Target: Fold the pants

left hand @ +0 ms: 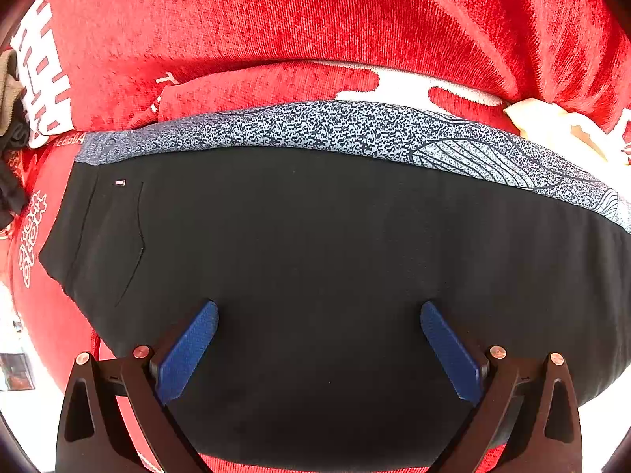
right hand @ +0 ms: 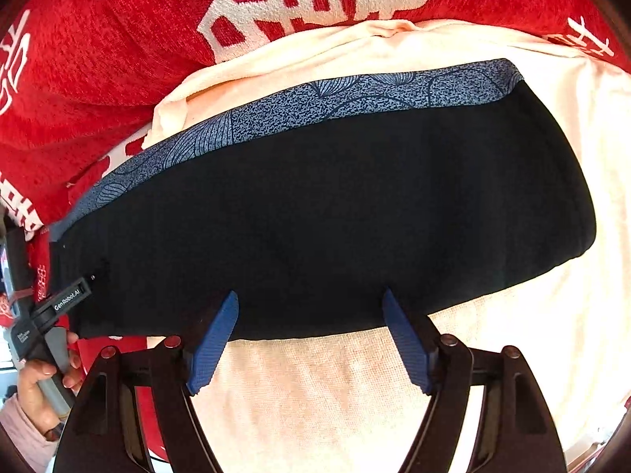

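Pants (left hand: 315,256): black, patterned blue band, flat on red cloth (left hand: 276,19). Left gripper (left hand: 319,351) spread wide above them, perhaps touching. Right gripper (right hand: 311,335) likewise parted at their near edge, over cream towel (right hand: 315,394).

Red patterned covering (left hand: 315,12), perhaps sofa

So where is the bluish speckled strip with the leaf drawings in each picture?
Left wrist view: the bluish speckled strip with leaf drawings curves across the middle, along the far edge of the black pants, from left to right edge.
Right wrist view: the strip slants from lower left up to upper right, again along the pants' far edge.
Shared landmark: the cream towel beside the strip.
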Available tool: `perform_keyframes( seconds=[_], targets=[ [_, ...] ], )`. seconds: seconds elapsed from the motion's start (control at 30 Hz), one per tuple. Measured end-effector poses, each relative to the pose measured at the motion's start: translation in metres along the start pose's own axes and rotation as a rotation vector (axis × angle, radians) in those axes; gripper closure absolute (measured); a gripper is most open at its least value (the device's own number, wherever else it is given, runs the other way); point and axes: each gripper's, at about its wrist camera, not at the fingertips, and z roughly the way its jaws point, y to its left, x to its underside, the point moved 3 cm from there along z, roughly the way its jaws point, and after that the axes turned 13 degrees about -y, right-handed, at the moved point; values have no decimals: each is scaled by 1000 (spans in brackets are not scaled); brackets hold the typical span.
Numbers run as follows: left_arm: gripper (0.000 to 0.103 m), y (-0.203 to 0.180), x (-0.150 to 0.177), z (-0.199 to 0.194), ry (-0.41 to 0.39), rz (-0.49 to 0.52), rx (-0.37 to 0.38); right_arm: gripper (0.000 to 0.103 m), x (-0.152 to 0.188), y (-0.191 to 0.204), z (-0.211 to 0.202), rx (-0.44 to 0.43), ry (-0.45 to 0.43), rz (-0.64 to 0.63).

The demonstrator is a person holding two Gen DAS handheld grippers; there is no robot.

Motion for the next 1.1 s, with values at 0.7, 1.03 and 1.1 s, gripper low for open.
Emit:
perform_keyframes(
  seconds=[0.7, 1.03, 1.1],
  targets=[
    [0, -12, -3, -11, -10, 51, -59, 24, 3, -18, -10, -70, -38, 78],
    [0, -27, 1, -46, 2, 123, -27, 24, 2, -31, -18, -131, -52, 168],
    [0, -34, 2, -55, 1, 130, 4, 24, 2, -39, -23, -172, -62, 209]
  ],
)
